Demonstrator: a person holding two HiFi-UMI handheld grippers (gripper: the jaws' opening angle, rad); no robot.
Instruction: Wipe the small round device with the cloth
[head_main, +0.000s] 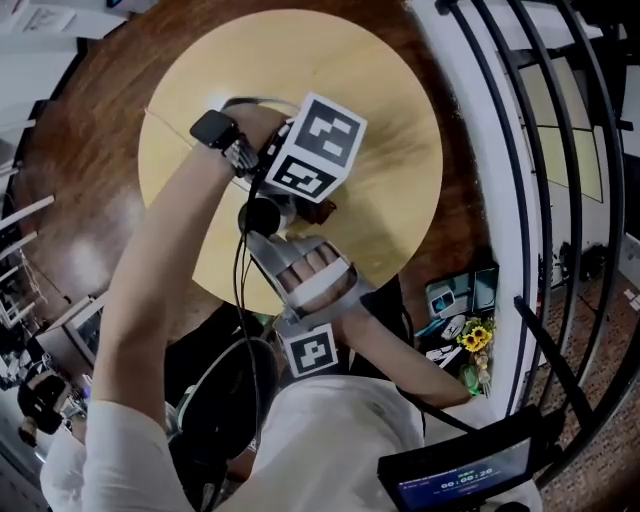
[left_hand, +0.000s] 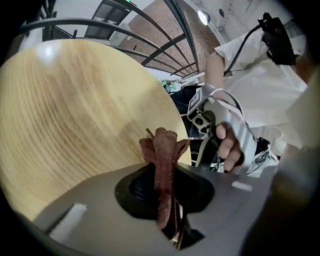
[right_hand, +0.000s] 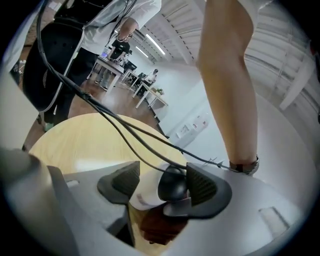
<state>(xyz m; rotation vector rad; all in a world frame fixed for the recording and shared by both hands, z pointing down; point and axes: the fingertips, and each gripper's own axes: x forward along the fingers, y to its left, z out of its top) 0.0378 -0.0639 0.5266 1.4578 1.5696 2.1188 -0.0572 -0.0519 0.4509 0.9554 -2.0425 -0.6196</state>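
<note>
1. Our left gripper (left_hand: 162, 186) has its fingers pressed together on a brown cloth (left_hand: 161, 147). A folded tuft stands out past the tips, so we have a soft pad to rub with rather than bare plastic.
2. Our right gripper (right_hand: 160, 184) has its fingers clamped on the small round device (right_hand: 173, 187) — a dark dome on a pale body, with a ridged pad on each side. Held this way, it cannot roll or slide under the cloth.
3. The device sits between the two grippers, over the near edge of the round wooden worktop (head_main: 400, 110). It seems lifted clear, which we judge lets us turn it and reach every side.
4. In the right gripper view the cloth shows just below the device and very near it. Whether they touch, we cannot tell.
5. Black cables (right_hand: 84, 94) cross in front of the device — a wide stroke could snag them.
6. We judge the wiping is under way or about to begin, and short strokes seem right.
</note>
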